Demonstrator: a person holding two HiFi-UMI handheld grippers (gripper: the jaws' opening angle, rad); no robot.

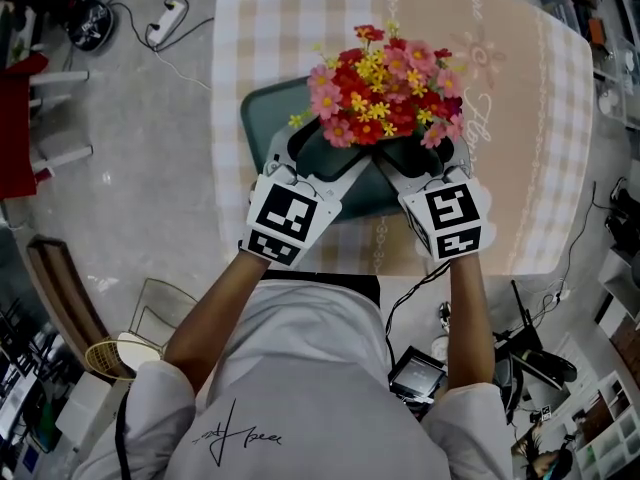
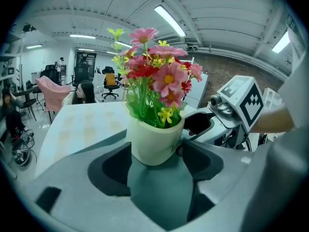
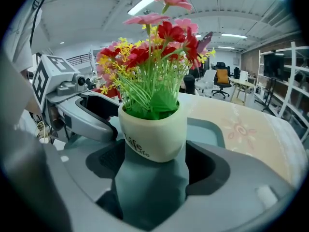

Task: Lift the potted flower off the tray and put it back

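A cream pot [image 2: 153,141] of red, pink and yellow flowers [image 1: 385,88] stands upright on a dark green tray [image 1: 262,108] on the table. In the head view the blooms hide the pot. My left gripper [image 1: 322,153] reaches in from the near left and my right gripper [image 1: 412,158] from the near right. Both stand open. In the left gripper view the pot sits between the far ends of the left gripper's [image 2: 154,161] dark pads, with gaps on both sides. The right gripper view shows the same pot [image 3: 153,132] between the spread jaws of the right gripper [image 3: 152,163].
The table [image 1: 520,168] wears a checked cloth and its near edge lies just under my hands. A power strip [image 1: 170,18] and cables lie on the floor at the far left. A seated person [image 2: 86,92] and office chairs are far behind the table.
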